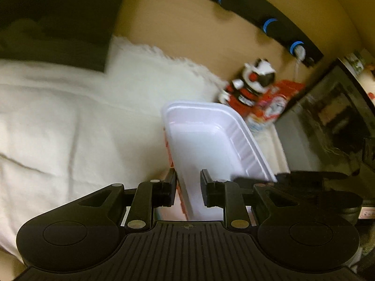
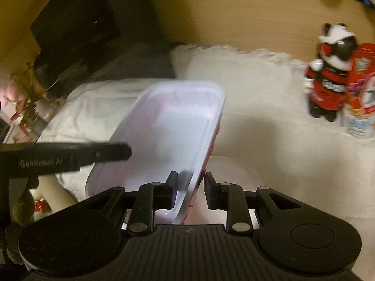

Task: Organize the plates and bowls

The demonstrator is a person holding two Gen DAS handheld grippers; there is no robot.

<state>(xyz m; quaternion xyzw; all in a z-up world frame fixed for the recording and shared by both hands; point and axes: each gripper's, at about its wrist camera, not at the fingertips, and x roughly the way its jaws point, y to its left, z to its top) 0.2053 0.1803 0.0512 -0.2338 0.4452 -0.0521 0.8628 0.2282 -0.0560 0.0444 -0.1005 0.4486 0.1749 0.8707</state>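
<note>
A white rectangular dish (image 1: 199, 140) with red print on its outside hangs tilted above the cloth-covered table. My left gripper (image 1: 188, 180) is shut on its left wall, one pad outside and one inside. In the right wrist view the same dish (image 2: 168, 121) has its right wall pinched in my right gripper (image 2: 190, 180), which is shut on it. One finger (image 2: 105, 152) of the left gripper shows over the dish's left rim there. The right gripper's fingers (image 1: 304, 178) appear at the dish's right edge in the left wrist view. A round white piece (image 2: 234, 173), blurred, lies on the cloth under the dish.
A white cloth (image 1: 58, 128) covers the table. A toy figure in red (image 2: 330, 75) and a red carton (image 2: 361, 82) stand at the back right. A dark glass-fronted appliance (image 1: 328, 107) is on the right. A black box (image 2: 77, 35) sits at the back left.
</note>
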